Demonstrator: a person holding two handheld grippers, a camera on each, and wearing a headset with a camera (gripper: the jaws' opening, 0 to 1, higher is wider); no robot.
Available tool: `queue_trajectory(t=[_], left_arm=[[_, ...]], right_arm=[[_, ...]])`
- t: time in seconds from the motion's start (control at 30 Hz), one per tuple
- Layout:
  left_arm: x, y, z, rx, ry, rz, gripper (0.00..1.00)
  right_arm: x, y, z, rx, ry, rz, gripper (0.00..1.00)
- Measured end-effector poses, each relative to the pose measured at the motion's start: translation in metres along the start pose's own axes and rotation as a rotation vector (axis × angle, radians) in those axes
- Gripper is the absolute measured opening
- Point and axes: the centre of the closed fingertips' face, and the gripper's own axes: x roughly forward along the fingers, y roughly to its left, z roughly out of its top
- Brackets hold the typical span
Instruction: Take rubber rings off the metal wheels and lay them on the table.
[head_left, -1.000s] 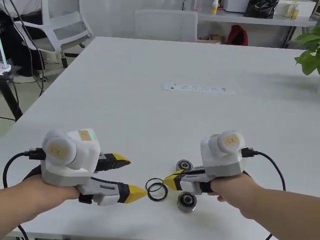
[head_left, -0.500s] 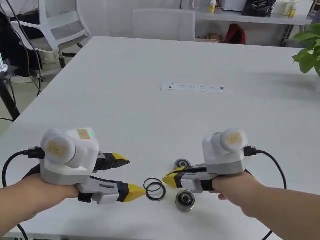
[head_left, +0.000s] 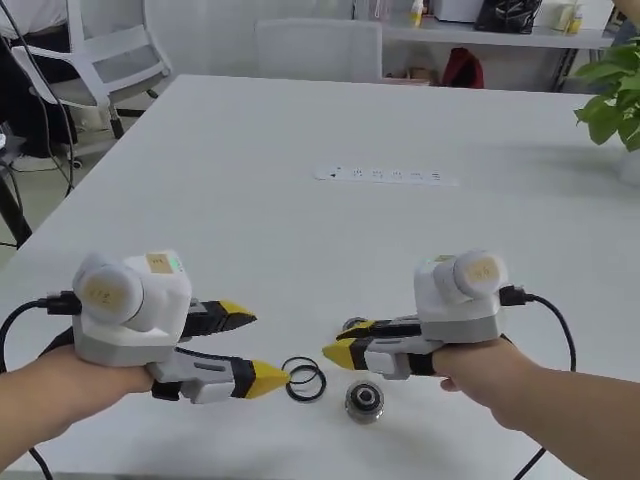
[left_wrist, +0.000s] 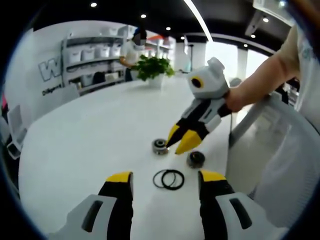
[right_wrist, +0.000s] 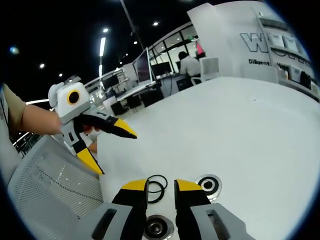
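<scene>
Where the near edge of the table (head_left: 300, 210) runs, two black rubber rings (head_left: 305, 379) lie flat, overlapping each other, free of any wheel. Just right of them sits one metal wheel (head_left: 364, 398), flat on the table and apart from the rings. A second metal wheel (head_left: 350, 324) sits a little farther back, partly hidden behind the right jaws in the head view; the left gripper view shows both wheels bare, with the right jaw tips between them. Right hand-held gripper (head_left: 338, 350) points left toward the rings, tips just short of them and not touching. Its jaws are drawn close, with a narrow gap between them, and pinch nothing. Left hand-held gripper (head_left: 252, 346) faces it from the other side with jaws spread wide and nothing between them. The nearer yellow tip is just beside the rings; contact cannot be told. Each tool is held in a person's hand at the table edge, with a cable trailing back. Farther out, a white power strip (head_left: 385, 175) lies mid-table. Beyond the far edge stands a white chair (head_left: 318, 48), and a green plant (head_left: 610, 105) sits at the right.
</scene>
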Motion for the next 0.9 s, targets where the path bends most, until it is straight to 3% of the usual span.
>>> queue_trajectory(t=[0.37, 0.9], left_arm=[[-0.001, -0.001, 0.009, 0.010, -0.013, 0.000, 0.55], [-0.005, -0.009, 0.016, 0.012, -0.018, -0.008, 0.60]], right_arm=[[-0.024, -0.008, 0.009, -0.011, -0.053, -0.024, 0.28], [-0.055, -0.011, 0.000, -0.064, -0.050, -0.027, 0.44]])
